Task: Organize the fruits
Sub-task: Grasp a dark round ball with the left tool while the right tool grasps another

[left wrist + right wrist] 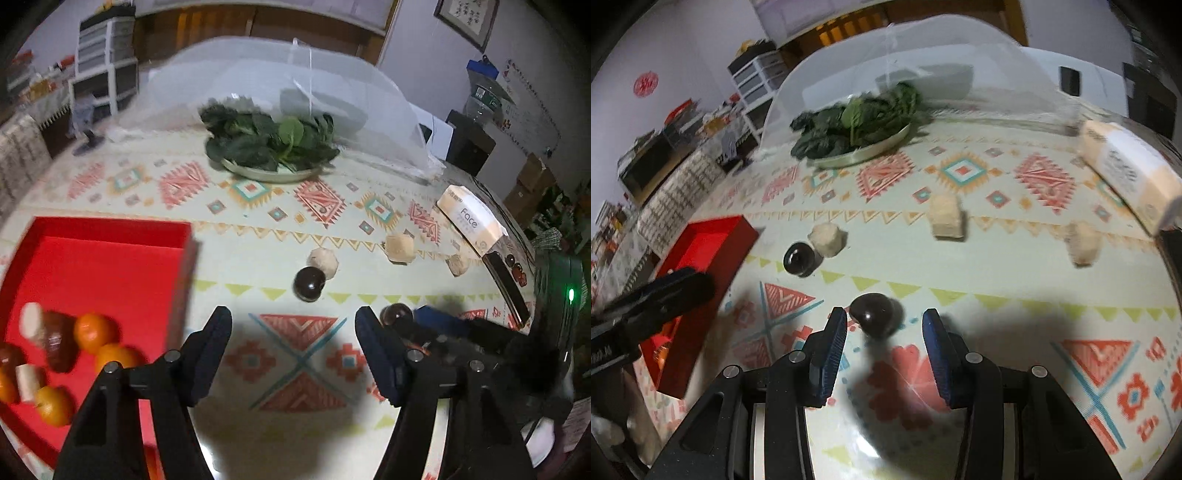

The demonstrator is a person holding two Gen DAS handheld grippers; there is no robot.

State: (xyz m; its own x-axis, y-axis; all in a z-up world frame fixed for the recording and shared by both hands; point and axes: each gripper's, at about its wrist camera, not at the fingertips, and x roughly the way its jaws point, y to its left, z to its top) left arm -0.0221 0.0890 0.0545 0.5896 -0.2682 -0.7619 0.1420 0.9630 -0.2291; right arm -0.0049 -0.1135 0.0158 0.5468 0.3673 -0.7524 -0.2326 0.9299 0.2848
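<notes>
A red tray (pixel 110 230) at the left holds several oranges (pixel 90 331), dark fruits (pixel 57 341) and pale chunks. My left gripper (pixel 293 321) is open and empty above the patterned tablecloth, right of the tray. A dark round fruit (pixel 309 283) lies ahead of it, beside a pale chunk (pixel 323 261). My right gripper (pixel 884 323) is open, its fingertips on either side of another dark fruit (pixel 875 312) on the cloth; this fruit (pixel 395 313) also shows by the right gripper in the left wrist view. Two more pale chunks (pixel 947 218) (pixel 1084 243) lie farther back.
A plate of leafy greens (pixel 271 142) stands at the back under the edge of a mesh food cover (pixel 280 81). A tissue box (pixel 471 218) lies at the right edge, with a dark remote (pixel 508 284) near it. The red tray (pixel 713 240) and left gripper (pixel 657 299) show at left in the right wrist view.
</notes>
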